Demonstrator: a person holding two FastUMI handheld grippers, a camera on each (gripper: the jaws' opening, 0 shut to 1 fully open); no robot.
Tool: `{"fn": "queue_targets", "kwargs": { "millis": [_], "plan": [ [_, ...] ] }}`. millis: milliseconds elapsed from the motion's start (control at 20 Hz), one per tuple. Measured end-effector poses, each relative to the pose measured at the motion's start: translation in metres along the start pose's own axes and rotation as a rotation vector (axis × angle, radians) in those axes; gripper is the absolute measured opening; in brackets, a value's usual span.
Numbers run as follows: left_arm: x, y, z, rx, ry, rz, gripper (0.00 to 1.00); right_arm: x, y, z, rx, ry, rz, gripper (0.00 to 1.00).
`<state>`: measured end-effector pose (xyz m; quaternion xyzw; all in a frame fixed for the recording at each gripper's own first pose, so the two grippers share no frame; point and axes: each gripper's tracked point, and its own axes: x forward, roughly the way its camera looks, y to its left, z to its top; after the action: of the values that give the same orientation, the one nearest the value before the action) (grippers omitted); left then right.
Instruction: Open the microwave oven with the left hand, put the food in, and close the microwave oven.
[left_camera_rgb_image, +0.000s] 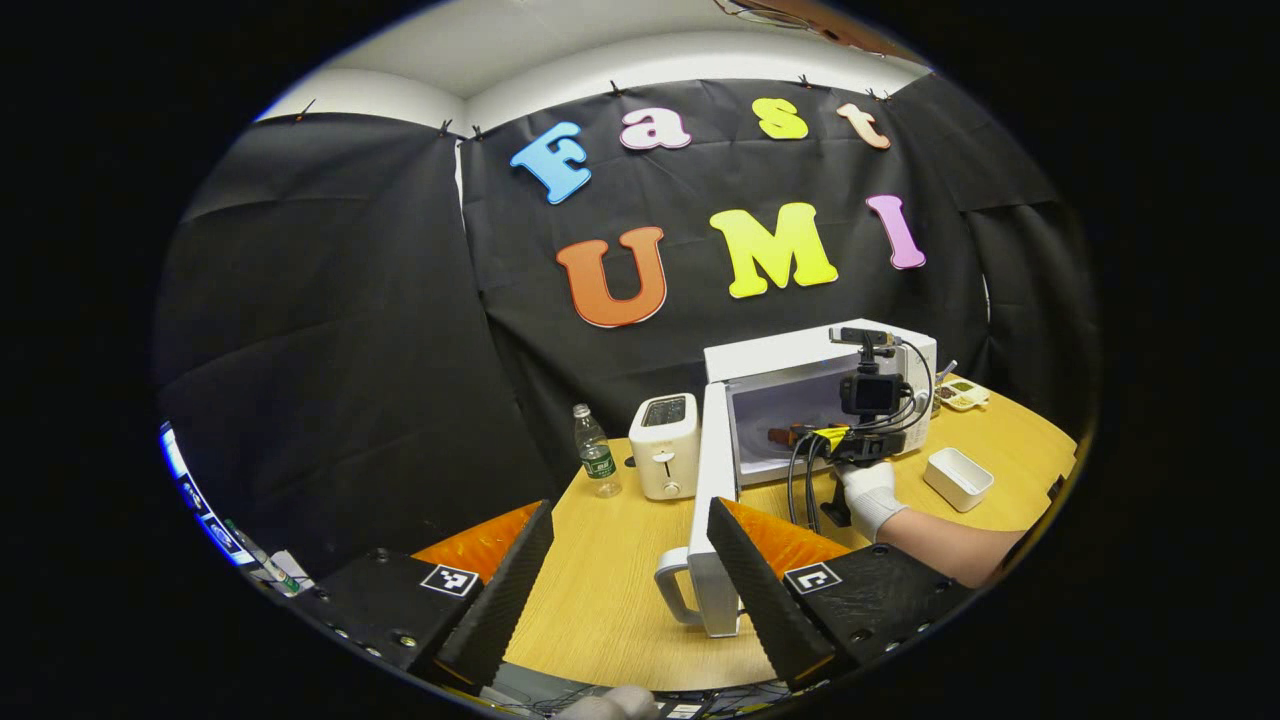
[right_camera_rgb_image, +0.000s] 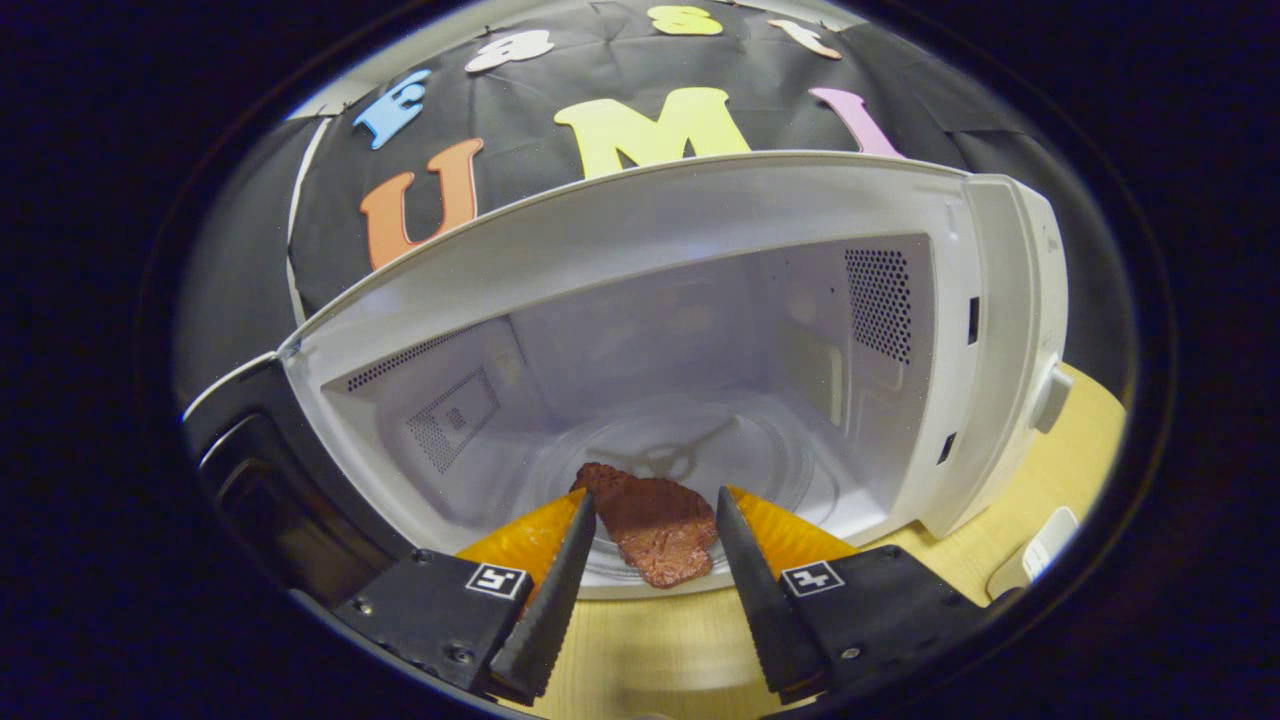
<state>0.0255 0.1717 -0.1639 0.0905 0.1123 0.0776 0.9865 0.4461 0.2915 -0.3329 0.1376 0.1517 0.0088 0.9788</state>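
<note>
While the white microwave oven (right_camera_rgb_image: 1000, 330) stands on the pale wooden worktop (left_camera_rgb_image: 610, 590) with its door (left_camera_rgb_image: 712, 520) swung wide, a brown slab of meat (right_camera_rgb_image: 655, 525) lies on the glass turntable inside. The right tongs (right_camera_rgb_image: 650, 610) are spread apart on either side of the meat, not gripping it. The left tongs (left_camera_rgb_image: 630, 600) are also spread, holding nothing, near the door's handle (left_camera_rgb_image: 672, 590).

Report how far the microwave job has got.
Done: the microwave stands open, its door swung out. In hand: the right gripper is at the cavity mouth with the food between its fingers; whether they press on it is unclear. Left: release it if held, withdraw, then close the door with the left gripper, which is open and apart from the door.
</note>
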Motion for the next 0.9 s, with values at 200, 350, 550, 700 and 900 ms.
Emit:
{"fn": "queue_targets", "kwargs": {
  "millis": [200,350,550,700,900],
  "plan": [
    [-0.005,0.005,0.008,-0.018,-0.007,0.011,0.95,-0.034,0.007,0.021,-0.037,-0.019,0.033,0.80],
    [-0.008,0.011,0.018,-0.022,-0.026,0.017,0.95,-0.090,0.007,0.053,-0.107,-0.047,0.062,0.75],
    [-0.012,0.016,0.030,-0.048,-0.045,0.010,0.95,-0.177,0.002,0.090,-0.145,-0.043,0.127,0.96],
    [-0.015,0.022,0.034,-0.056,-0.064,0.016,0.95,-0.247,-0.020,0.128,-0.186,-0.066,0.112,0.98],
    [-0.017,0.029,0.037,-0.061,-0.089,0.022,0.95,-0.320,-0.064,0.165,-0.233,-0.087,0.065,0.98]
  ]
}}
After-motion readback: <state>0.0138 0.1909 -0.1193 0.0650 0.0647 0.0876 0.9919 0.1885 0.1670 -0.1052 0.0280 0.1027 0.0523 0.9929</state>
